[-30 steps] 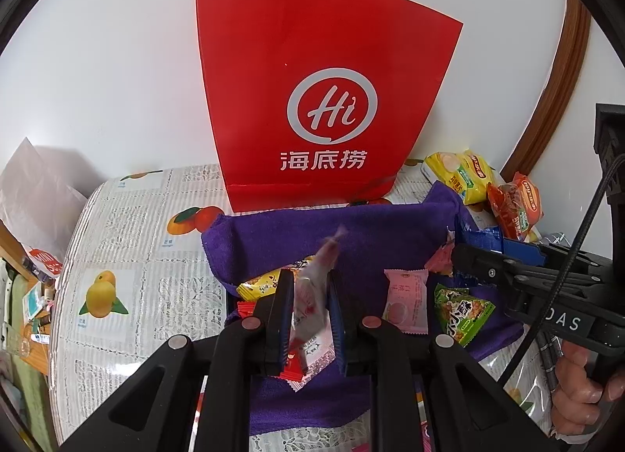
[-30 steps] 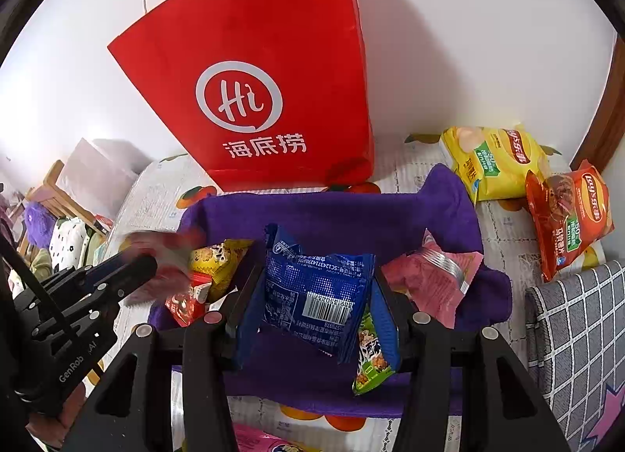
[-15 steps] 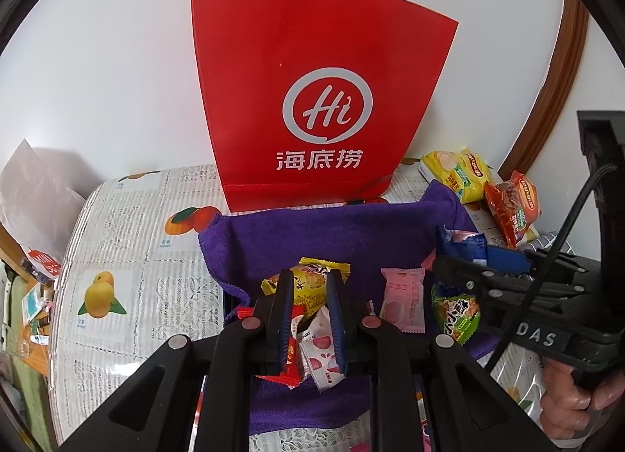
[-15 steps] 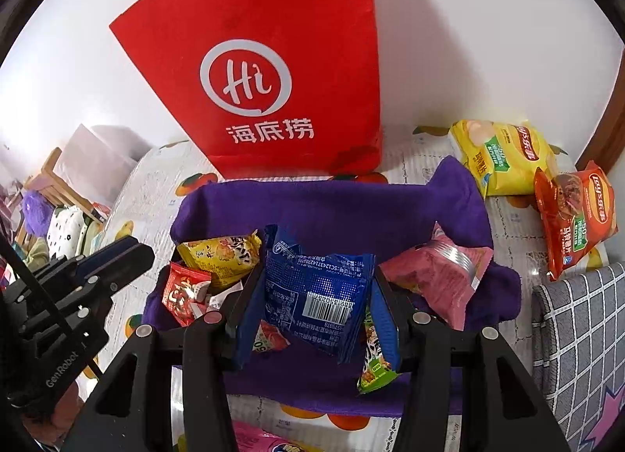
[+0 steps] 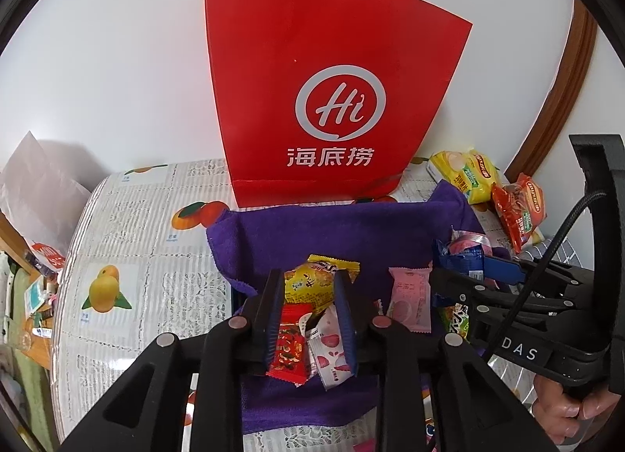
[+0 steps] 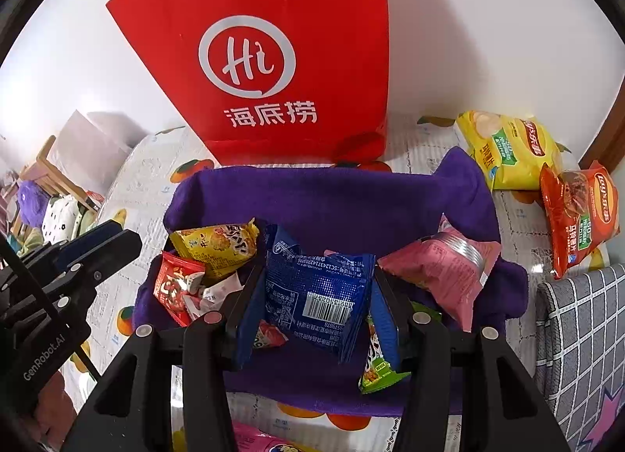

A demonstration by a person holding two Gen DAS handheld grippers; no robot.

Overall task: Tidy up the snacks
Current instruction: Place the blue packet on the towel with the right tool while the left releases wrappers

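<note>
- Black and blue-padded, the left gripper (image 5: 308, 315) hangs low over the purple cloth (image 5: 351, 233); its jaws are opening, and the white-and-pink sachet (image 5: 330, 350) lying between them looks released, resting on the cloth beside a red candy packet (image 5: 287, 342) and no longer pinched.
- Just beyond those fingers lies a yellow snack packet (image 5: 312, 284), so three small snacks form a cluster on the cloth's left part.
- To the right, the right gripper (image 6: 312, 296) is clamped on a blue packet (image 6: 316, 288), barcode facing the camera, held up above the cloth and not yet set down.
- Under and beside that packet lie a green packet (image 6: 377, 366) and a puffed pink packet (image 6: 441, 272); a flat pale-pink wrapper (image 5: 410, 299) sits between the two grippers.
- Behind the cloth stands a red paper bag (image 5: 332, 100) against the wall; whether anything remains inside it cannot be told.
- Off the cloth, at the far right of the patterned tablecloth (image 5: 156, 217), a yellow chip bag (image 6: 508, 151) and an orange chip bag (image 6: 578, 214) lie side by side, untouched.
- Judged from this layout, the job is partway along: several small snacks already rest on the cloth, the sachet has just joined them, the blue packet needs placing, and the two chip bags probably remain to be gathered.
- Another pink wrapper (image 6: 258, 440) peeks out at the near table edge, also outside the cloth.
</note>
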